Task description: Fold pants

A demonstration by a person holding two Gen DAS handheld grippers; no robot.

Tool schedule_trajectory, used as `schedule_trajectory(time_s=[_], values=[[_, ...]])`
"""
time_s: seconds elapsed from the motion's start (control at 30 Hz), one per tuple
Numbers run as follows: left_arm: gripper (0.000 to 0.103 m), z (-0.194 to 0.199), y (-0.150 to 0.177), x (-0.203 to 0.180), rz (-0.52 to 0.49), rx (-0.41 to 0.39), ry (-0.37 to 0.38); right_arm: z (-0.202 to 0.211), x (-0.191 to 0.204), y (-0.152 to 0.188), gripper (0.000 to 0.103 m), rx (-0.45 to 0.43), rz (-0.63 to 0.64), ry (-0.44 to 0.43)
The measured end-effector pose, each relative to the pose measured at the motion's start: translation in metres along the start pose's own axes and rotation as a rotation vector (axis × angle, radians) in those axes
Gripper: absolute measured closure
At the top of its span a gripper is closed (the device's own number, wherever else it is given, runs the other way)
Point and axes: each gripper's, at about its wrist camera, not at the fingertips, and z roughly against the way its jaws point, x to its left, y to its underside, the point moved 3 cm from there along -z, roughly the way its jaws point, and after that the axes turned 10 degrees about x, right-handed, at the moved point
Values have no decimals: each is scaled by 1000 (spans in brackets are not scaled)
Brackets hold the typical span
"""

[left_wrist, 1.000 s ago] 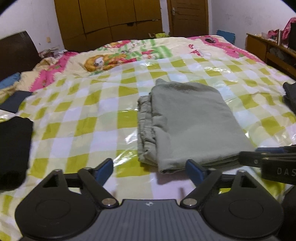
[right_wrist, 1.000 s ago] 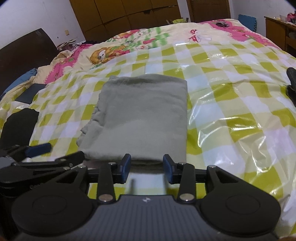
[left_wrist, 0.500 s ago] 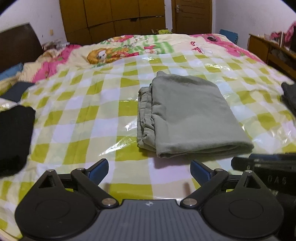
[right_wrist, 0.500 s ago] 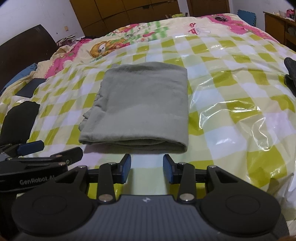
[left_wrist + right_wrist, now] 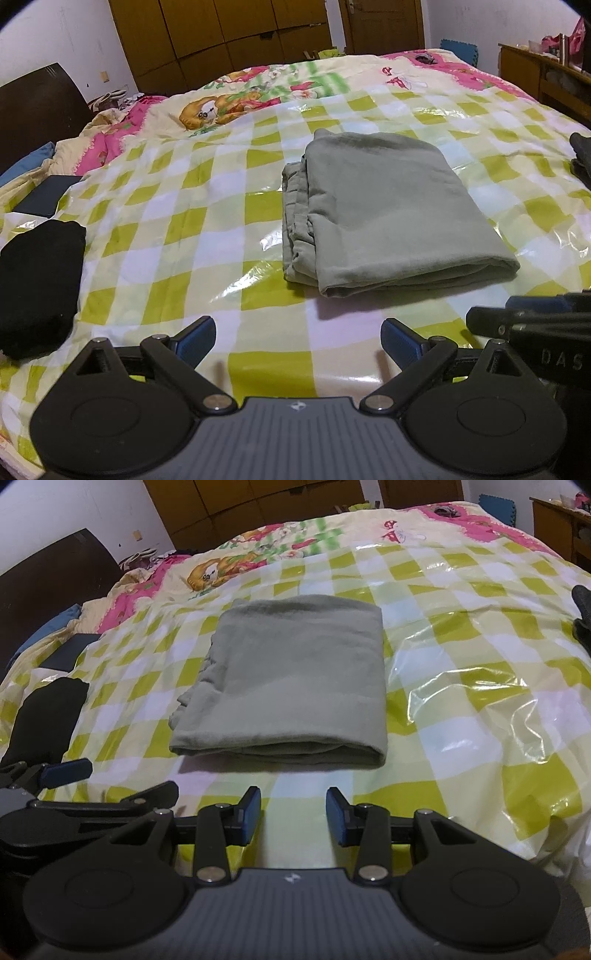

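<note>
Left wrist view shows the pants point(image 5: 388, 214), grey-green and folded into a flat rectangular bundle, lying on the bed point(image 5: 177, 236) over a glossy yellow, green and white checked cover; they sit ahead of the left gripper point(image 5: 298, 339) and a little to its right, apart from it, with a bare strip of cover between the near folded edge and the blue fingertips point(image 5: 195, 338). That gripper stands wide, nothing between its jaws. The stacked layers of cloth show along the bundle's left side, and the rounded fold faces the camera. A black garment point(image 5: 37, 291) lies at the left edge of the bed, well apart from the pants, and a dark wooden wardrobe point(image 5: 221, 40) fills the far wall. At the lower right of this view part of the right gripper point(image 5: 532, 321) juts in beside the left one. In the right wrist view the pants point(image 5: 291, 683) lie straight ahead of the right gripper point(image 5: 293, 816), close to it but not touching; its jaws stand at a moderate gap, narrower than the left's, and hold nothing. The left gripper point(image 5: 66, 771) pokes in at the lower left here. Compared with a second ago, the near edge of the pants was right at the fingertips in both views, and now a clear band of cover lies between them; the bundle itself keeps the same shape and place on the bed, and both jaw gaps look unchanged.
</note>
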Motion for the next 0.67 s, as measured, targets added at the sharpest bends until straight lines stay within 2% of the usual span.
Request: schedule_trajectory(time_s=[0.67], values=[[0,-4,1,2,27,13,37,-1,0,3,62,-2,-2,0]])
